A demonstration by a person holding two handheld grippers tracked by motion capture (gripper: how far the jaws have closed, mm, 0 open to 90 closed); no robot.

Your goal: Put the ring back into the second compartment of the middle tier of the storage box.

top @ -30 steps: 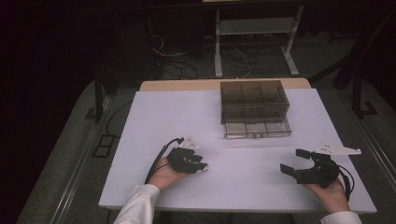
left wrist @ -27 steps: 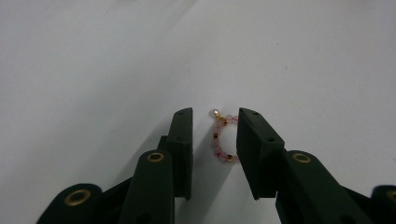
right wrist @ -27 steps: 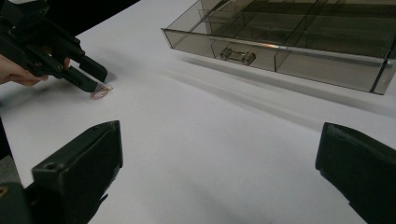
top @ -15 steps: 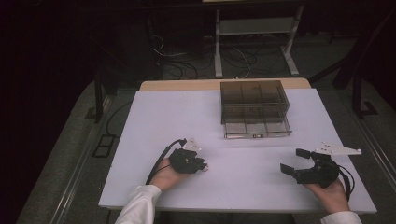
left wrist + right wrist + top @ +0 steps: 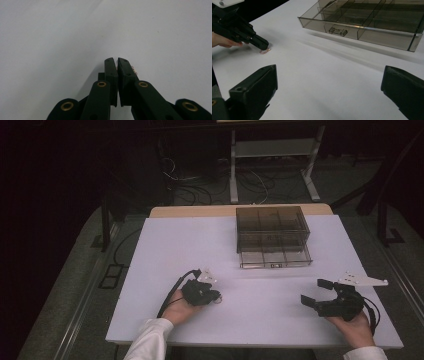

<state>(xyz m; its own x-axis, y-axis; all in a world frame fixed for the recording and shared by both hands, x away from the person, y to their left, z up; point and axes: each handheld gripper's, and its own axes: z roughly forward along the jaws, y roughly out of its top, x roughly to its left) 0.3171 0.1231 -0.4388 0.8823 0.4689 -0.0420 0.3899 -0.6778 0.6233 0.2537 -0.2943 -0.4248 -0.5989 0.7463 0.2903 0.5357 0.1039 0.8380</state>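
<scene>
The left gripper (image 5: pixel 216 296) sits low on the white table (image 5: pixel 165 250), its jaws having just been closing and now drawn together on a small pinkish ring-like item (image 5: pixel 265 51) at the tips — the item lies on the table surface, and its exact nature cannot be told. The right gripper (image 5: pixel 314 292) rests at the table's near right corner, jaws spread wide with nothing between them. The smoky transparent drawer box (image 5: pixel 272 236) stands at the far middle — bottom drawer pulled out.
</scene>
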